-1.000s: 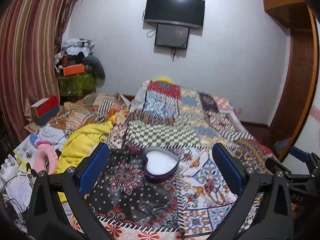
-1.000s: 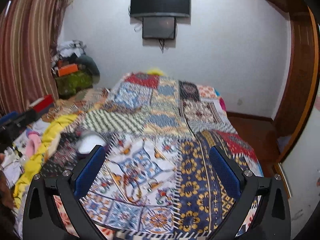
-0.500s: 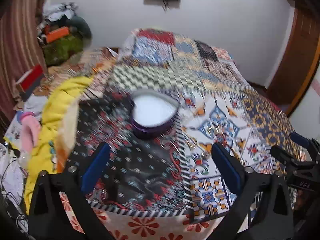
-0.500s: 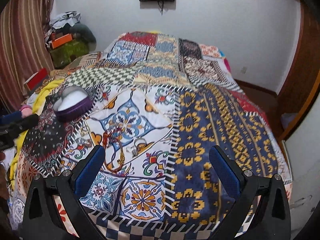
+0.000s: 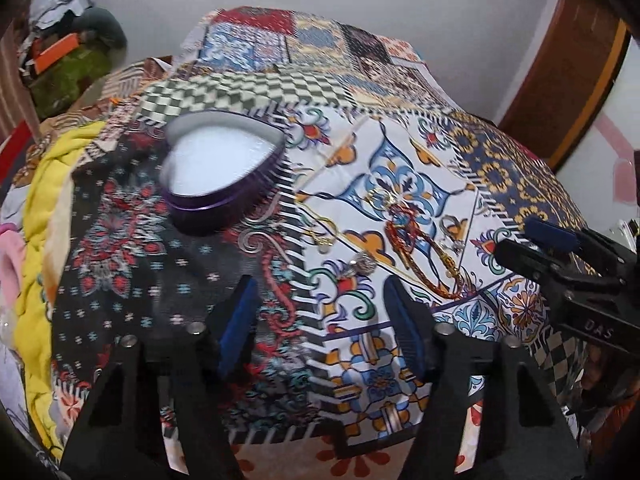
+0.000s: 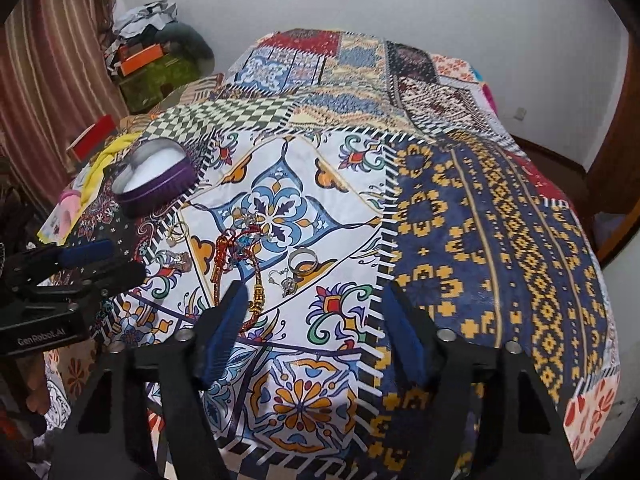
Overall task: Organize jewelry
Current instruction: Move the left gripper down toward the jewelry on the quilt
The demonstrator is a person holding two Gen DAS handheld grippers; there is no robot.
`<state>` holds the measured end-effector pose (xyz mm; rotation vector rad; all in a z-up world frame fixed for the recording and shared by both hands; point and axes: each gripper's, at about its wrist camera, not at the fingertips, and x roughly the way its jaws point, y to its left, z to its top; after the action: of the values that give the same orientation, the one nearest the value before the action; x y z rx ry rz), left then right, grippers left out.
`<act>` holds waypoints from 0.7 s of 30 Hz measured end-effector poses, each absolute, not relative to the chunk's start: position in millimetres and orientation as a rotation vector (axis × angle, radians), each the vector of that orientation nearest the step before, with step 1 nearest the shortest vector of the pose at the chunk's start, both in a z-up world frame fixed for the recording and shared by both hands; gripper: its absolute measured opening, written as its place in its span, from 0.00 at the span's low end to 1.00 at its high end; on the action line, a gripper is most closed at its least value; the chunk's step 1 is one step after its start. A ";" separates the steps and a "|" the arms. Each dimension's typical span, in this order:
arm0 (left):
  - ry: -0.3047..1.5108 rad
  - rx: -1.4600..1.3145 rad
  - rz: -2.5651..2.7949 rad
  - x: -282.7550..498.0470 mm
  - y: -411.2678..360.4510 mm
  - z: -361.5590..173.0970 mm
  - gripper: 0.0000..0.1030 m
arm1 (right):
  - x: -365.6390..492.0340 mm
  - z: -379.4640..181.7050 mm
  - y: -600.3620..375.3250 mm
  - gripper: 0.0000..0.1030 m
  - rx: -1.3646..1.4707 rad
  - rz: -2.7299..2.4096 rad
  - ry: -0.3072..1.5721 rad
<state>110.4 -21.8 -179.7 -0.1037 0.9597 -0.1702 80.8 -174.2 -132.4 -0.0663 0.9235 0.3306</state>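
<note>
Both hand-held grippers — left (image 5: 320,320), right (image 6: 314,322) — hover empty, jaws apart; ahead, the heart-shaped box (image 6: 154,184) sits empty, the jewelry (image 6: 256,256) unsorted on the bed (image 6: 500,240) — nothing done yet.

Heart-shaped box (image 6: 154,178) is being carried by the bed (image 6: 480,208), far-left of the jewelry. Cord bracelet (image 6: 224,256), ring (image 6: 304,262), small hoops (image 6: 176,232) & earrings (image 6: 286,282) are being spread on the bedspread between box & near edge, ring being seen right of bracelet. Left claw (image 5: 320,328) is being held w/ jaws apart before the box; right claw (image 6: 316,328) likewise, just before the jewelry. Blanket (image 5: 36,208) is being piled left of the box.
</note>
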 end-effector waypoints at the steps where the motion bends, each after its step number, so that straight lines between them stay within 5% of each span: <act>1: 0.965 -0.102 -0.180 112.7 -23.8 -181.3 0.53 | 82.3 -133.3 -174.3 0.59 -0.064 0.335 0.928; 14: 0.985 -0.120 -0.245 133.6 -35.5 -194.9 0.45 | 100.4 -149.2 -165.5 0.37 -0.054 0.417 1.021; 21: 0.983 -0.113 -0.257 137.1 -39.0 -198.4 0.27 | 102.7 -153.3 -157.8 0.32 -0.113 0.417 1.031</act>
<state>137.1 -39.0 -198.4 -0.1135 0.9828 -0.2574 102.7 -157.8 -153.3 -0.1134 1.0314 0.4165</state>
